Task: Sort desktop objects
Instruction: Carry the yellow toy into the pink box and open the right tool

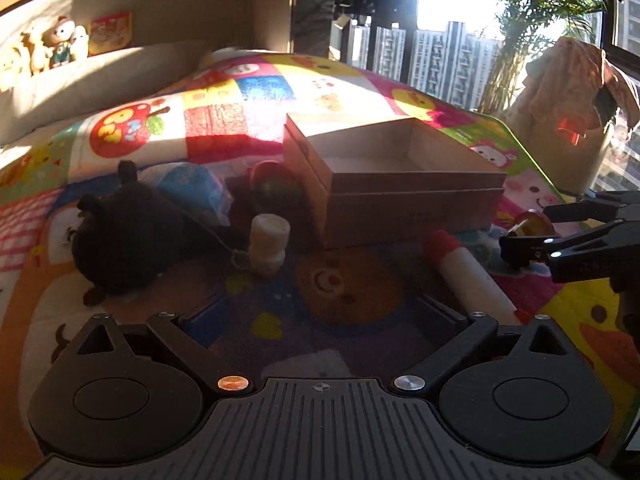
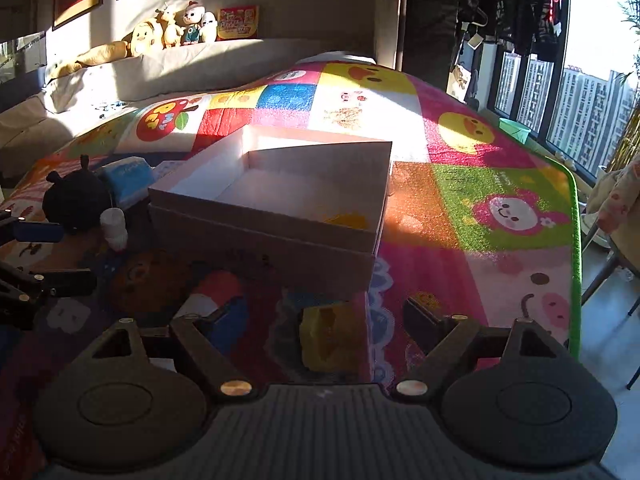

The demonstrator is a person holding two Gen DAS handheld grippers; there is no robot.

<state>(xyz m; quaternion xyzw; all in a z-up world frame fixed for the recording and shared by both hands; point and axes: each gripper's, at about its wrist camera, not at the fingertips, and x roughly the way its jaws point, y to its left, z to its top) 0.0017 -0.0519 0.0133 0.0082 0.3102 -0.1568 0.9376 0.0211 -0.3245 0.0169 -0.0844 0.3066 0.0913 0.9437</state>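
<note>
An open, empty cardboard box (image 1: 404,184) (image 2: 272,200) sits on a colourful cartoon mat. Left of it lie a black plush toy (image 1: 120,232) (image 2: 76,204), a blue tissue pack (image 1: 192,188) (image 2: 128,180), a red-green ball (image 1: 276,188) and a small white bottle (image 1: 268,246) (image 2: 114,228). A white tube with a red cap (image 1: 464,268) (image 2: 212,296) lies in front of the box. A yellow block (image 2: 332,340) lies between my right gripper's fingers. My left gripper (image 1: 324,320) is open and empty over the mat. My right gripper (image 2: 320,320) (image 1: 528,236) is open around the block.
A small red-yellow toy (image 1: 532,220) lies right of the box by the right gripper. The mat's green edge (image 2: 574,240) drops to the floor at the right. Stuffed toys (image 2: 172,28) line a ledge at the back. A chair with cloth (image 1: 568,92) stands by the window.
</note>
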